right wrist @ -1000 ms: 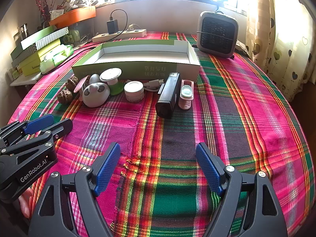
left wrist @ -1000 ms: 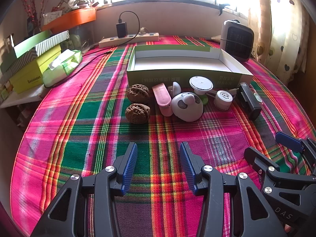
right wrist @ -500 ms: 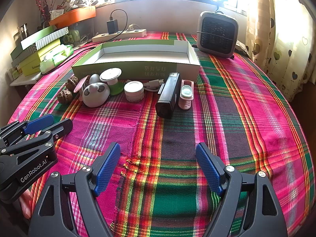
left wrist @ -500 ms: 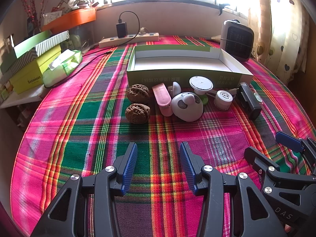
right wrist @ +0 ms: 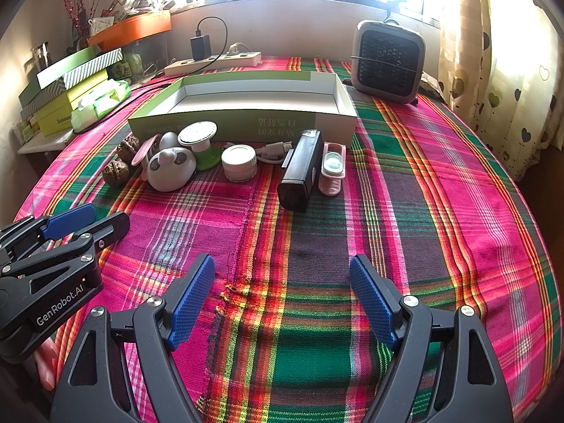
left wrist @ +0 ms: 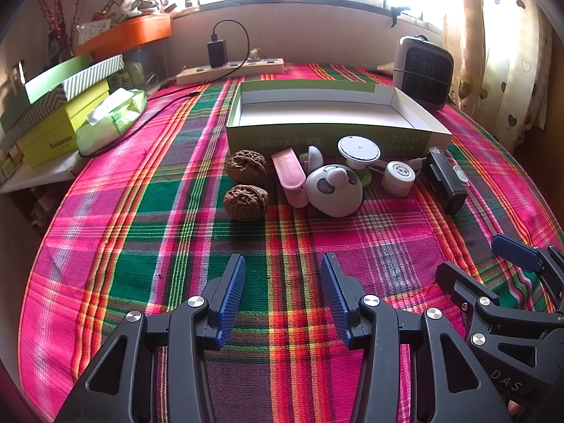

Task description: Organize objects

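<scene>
— Two grippers, both empty: the left gripper (left wrist: 282, 296) and right gripper (right wrist: 282, 299) hang spread above the plaid cloth (right wrist: 440, 211), well short of everything.

— Where's the clutter?

— Lined up just in front of the green box (left wrist: 331, 137), which holds nothing.

— First pick?

— Probably the black device (right wrist: 299, 172), nearest the right; straddle its narrow sides, then lift over the box wall.

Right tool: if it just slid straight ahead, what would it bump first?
Probably the black boxy device, lying almost dead ahead of the right tool; only bare plaid cloth lies between. The pink clip sits just beside it.
</scene>
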Available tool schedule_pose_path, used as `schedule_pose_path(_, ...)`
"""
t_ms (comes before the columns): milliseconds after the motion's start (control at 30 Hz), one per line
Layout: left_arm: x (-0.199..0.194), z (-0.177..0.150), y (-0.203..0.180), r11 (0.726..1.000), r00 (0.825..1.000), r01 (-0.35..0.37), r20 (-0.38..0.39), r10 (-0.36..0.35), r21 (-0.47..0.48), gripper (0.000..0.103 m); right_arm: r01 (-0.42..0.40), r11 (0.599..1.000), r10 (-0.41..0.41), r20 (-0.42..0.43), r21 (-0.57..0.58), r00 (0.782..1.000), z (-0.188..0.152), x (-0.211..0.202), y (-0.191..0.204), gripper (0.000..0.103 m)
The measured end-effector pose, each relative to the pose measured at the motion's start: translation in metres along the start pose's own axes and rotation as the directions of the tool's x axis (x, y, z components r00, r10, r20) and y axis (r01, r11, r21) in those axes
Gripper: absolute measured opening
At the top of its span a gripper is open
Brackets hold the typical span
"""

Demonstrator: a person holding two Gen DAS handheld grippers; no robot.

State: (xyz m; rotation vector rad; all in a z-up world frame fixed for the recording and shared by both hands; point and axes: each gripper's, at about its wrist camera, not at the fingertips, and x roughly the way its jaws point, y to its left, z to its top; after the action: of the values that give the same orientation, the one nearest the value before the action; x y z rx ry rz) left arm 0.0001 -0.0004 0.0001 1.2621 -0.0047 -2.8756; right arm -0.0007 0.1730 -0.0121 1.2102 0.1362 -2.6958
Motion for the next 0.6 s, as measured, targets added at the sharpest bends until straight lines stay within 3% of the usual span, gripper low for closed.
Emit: schedule_pose_path(600, -0.0002, -0.0010, 0.0011, 1.000, 1.000, 0.012, 0.000, -0.012, 0.006, 0.044, -0.006, 1.000, 0.006, -0.001, 0.002, 1.000, -0.0012, 0.0003, -0.0004, 0.079)
